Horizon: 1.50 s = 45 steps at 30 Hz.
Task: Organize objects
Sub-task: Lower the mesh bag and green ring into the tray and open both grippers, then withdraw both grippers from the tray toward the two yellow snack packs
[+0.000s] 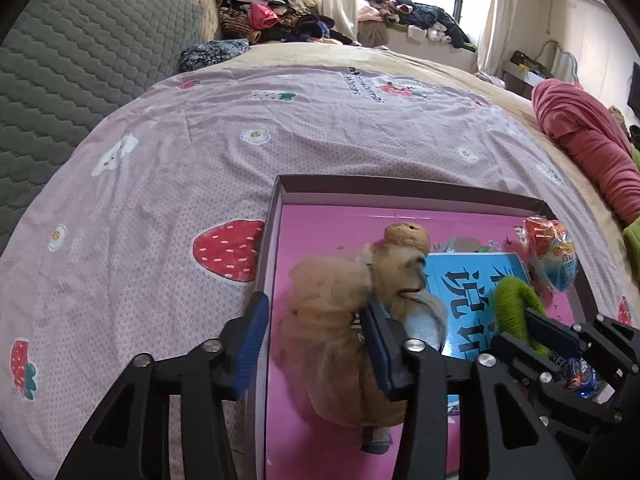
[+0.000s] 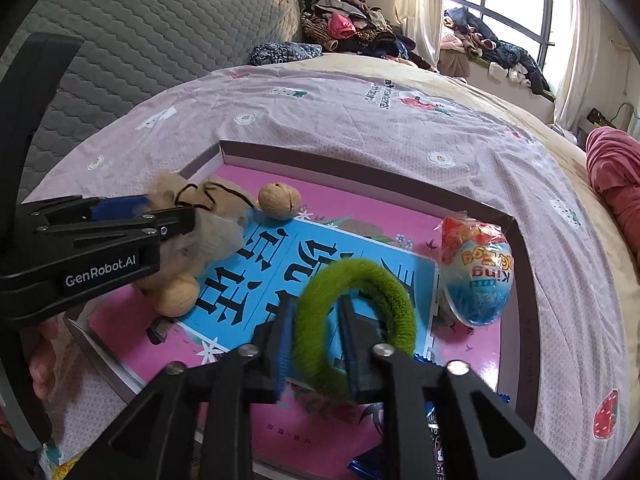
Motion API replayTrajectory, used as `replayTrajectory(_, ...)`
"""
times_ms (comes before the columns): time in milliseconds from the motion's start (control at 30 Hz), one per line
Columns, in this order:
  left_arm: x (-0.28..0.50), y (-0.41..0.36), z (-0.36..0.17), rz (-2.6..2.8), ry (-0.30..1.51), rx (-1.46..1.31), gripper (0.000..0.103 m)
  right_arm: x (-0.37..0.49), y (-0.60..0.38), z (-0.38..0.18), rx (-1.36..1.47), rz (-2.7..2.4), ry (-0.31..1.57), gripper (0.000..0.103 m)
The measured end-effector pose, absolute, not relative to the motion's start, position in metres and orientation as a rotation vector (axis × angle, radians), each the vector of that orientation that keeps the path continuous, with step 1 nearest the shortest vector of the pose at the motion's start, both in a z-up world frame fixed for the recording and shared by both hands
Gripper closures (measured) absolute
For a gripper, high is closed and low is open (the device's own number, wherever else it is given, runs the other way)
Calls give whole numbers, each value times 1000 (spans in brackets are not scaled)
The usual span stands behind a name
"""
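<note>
Left wrist view. Left claw (image 1: 316, 340): jaws apart, straddling the near-left wall of the shallow box (image 1: 400, 184); one pad outside on the strawberry-print bedsheet (image 1: 160, 200), the other beside the plush camel (image 1: 340, 320), not pressing it. Camel lies in the box on its pink floor, a walnut (image 1: 406, 234) just behind its head. Wrapped toy egg (image 1: 554, 260) in the far-right corner.

Right wrist view. Right claw (image 2: 316, 344): jaws slightly apart, the band of the green fuzzy hair ring (image 2: 352, 320) between them, loose by the look of it. Ring rests over the blue book (image 2: 280, 272) in the box.

Step in hand, as judged: both items deposited, release under way. Next move calls for lifting both claws clear without snagging fur or ring.
</note>
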<state>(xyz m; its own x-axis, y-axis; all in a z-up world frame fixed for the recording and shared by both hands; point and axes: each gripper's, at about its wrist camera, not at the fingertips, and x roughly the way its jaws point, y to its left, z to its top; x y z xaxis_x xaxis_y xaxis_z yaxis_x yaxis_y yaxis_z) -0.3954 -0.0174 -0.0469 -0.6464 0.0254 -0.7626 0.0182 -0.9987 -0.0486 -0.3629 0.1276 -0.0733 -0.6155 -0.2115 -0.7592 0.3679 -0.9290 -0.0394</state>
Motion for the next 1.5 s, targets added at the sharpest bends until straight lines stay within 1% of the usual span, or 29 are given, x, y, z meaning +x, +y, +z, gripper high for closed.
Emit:
replayTrajectory(33, -395, -17, -47, 2843, -86, -1314, 47, -363, 127, -74, 1163, -2551, 276, 71)
replayTrajectory(67, -395, -16, -46, 2839, -84, -1310, 46, -363, 127, -74, 1162, -2553, 279, 68)
replayTrajectory(267, -392, -13, -42, 2846, -70, -1287, 39, -361, 128, -71, 1145, -2562, 284, 61)
replayTrajectory(333, -390, -12, -39, 2859, -59, -1274, 34, -361, 128, -70, 1137, -2565, 283, 59)
replayTrajectory(600, -385, -14, -30, 2883, -54, -1241, 31, -357, 130, -64, 1113, -2578, 299, 54)
replayTrajectory(667, -385, -15, -29, 2878, -64, -1240, 29, -356, 130, -62, 1105, -2581, 302, 49)
replayTrajectory(733, -384, -15, -28, 2883, -61, -1236, 27, -355, 130, -60, 1099, -2581, 305, 47)
replayTrajectory(900, -382, -17, -24, 2882, -70, -1229, 24, -351, 130, -55, 1076, -2589, 310, 46)
replayTrajectory(1033, -379, -19, -19, 2887, -87, -1221, 20, -349, 132, -49, 1056, -2604, 315, 40)
replayTrajectory(1133, -376, -22, -15, 2872, -123, -1215, 19, -346, 134, -44, 1042, -2614, 316, 39)
replayTrajectory(1200, -374, -22, -12, 2879, -122, -1204, 18, -345, 136, -41, 1033, -2623, 308, 39)
replayTrajectory(1267, -372, -22, -9, 2894, -109, -1193, 17, -344, 137, -37, 1026, -2624, 298, 36)
replayTrajectory(1367, -368, -20, -4, 2897, -100, -1184, 9, -341, 140, -31, 1009, -2640, 288, 32)
replayTrajectory(1433, -365, -19, 0, 2893, -100, -1169, 0, -337, 142, -24, 987, -2651, 276, 31)
replayTrajectory(1500, -361, -17, 4, 2898, -88, -1153, 0, -332, 144, -18, 964, -2669, 269, 29)
